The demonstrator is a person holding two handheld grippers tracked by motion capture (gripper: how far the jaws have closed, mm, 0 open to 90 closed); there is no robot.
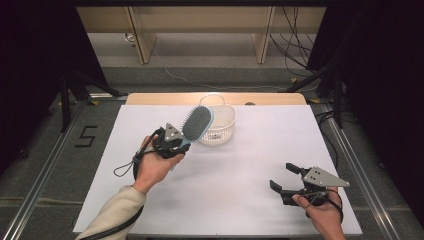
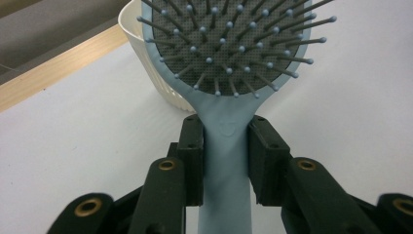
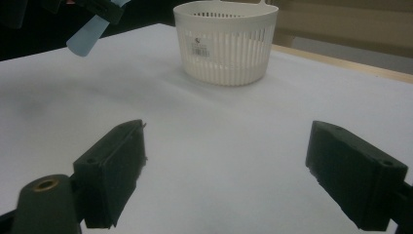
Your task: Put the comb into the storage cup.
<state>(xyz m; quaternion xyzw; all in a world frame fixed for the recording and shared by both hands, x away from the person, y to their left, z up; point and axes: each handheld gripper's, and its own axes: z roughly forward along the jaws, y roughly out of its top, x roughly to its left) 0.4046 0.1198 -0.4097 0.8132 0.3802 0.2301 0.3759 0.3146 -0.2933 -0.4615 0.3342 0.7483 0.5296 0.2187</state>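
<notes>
Above the white table (image 1: 225,185), my left gripper (image 1: 176,141) is clamped on the handle of the light-blue hairbrush (image 1: 196,123), bristles facing up, its head just beside the white basket (image 1: 222,127). My right gripper (image 1: 286,179) sits low at the near right, jaws spread wide with nothing between them.

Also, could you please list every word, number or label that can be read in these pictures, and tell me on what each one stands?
"5": black number on the grey floor, left of the table.
Label on the white basket: a small sticker with a dark mark and fine print, too small to read.
Hairbrush: a faint embossed mark on its neck, too blurred to read.
</notes>
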